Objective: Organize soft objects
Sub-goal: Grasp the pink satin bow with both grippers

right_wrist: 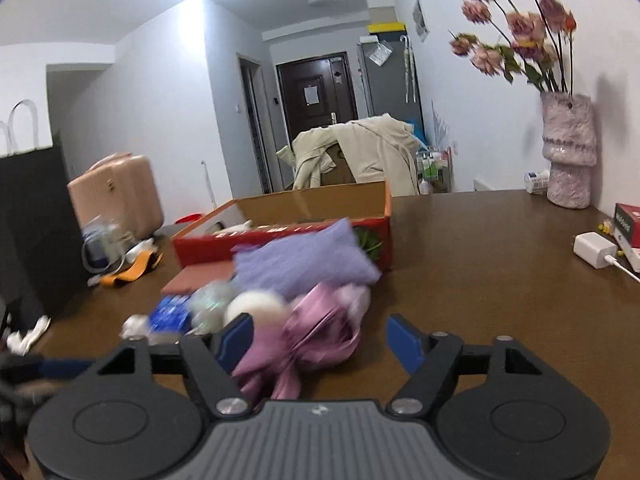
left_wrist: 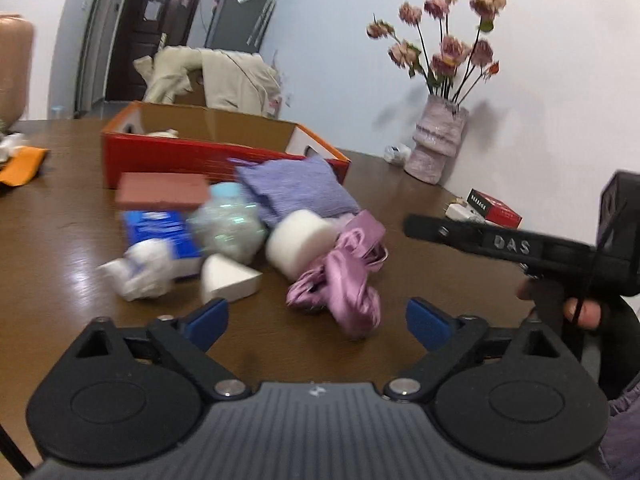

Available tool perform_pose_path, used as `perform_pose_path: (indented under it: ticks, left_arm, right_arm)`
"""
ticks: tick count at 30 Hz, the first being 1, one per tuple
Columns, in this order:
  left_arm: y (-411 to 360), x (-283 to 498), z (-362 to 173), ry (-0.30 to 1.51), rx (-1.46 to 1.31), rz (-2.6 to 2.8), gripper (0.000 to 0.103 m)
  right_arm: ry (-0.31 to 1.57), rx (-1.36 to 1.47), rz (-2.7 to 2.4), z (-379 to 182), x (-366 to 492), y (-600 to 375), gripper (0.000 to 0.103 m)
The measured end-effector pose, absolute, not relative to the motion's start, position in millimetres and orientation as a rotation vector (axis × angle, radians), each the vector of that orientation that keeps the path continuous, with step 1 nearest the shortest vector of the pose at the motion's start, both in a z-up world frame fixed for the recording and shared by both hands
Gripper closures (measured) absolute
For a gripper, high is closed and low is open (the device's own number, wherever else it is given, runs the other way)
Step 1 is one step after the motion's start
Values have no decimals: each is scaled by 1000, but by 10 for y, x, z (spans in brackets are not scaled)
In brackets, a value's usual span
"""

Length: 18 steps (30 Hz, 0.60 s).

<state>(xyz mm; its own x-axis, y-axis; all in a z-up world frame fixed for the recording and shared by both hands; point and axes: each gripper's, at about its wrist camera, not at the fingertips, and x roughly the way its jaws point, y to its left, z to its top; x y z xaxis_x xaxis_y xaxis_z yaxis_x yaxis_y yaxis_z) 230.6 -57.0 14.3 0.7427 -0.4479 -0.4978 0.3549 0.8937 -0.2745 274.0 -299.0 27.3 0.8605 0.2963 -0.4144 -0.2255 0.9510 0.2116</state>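
Lying between the right tool [right_wrist: 320, 340]'s parted, untouching fingers: pink satin cloth [right_wrist: 316, 332]; left tool [left_wrist: 318, 322] open.

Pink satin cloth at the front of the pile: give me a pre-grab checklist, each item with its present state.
1. Right tongs open: ok, nothing pressed between the blue pads.
2. Pink satin cloth lined up with the right tongs: ok, it lies between and just beyond the tips.
3. Left tongs open and empty: ok, bare table between the pads.
4. Cloth free of its neighbours: not ok, it lies against the white foam cylinder and the purple pillow.
5. Red box open to take things: ok, no lid on it.
6. Room left inside the box: cannot tell, its floor is mostly hidden.
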Motion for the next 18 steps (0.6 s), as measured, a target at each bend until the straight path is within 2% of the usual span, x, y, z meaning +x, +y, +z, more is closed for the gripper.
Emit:
perform_pose_path:
  ticks: [3,6,7,8,9,14,15,16,18]
  left_arm:
    - [-774,2609,61,612,-161,-449,22]
    - [-863,2841,-81,680,-196,-450,26]
    - [-870,2890,-119,696,-204,-450,27]
    - [-874,2925,-155,711,-207,-451,29]
    - [-866,2945,-181,713,-209,-455,31]
    - [-787,2996,-217,711,-265,-461,56]
    - [-781,2992,-212,716,-270,-465,66]
    - [-780,2997,-216,726,-270,-473,79]
    - [-769,2972,-202,730,-278,-474,82]
  right_arm:
    - [506,210,353,165,3097,-3102,34]
    - [537,313,426,-45,3317,-3172,41]
    - [550,344,448,-125,3370,-3188,47]
    - [566,359,455,-192,3394,-3182,60]
    - [582,373,462,-248,3413,-3181,65]
    - [602,409,455,-309,3425,-3219,76]
    - [602,413,448,-313,3420,-3220,77]
    - [602,417,439,-317,3411,-3227,78]
    - [607,436,412,-316,3346,-3236,80]
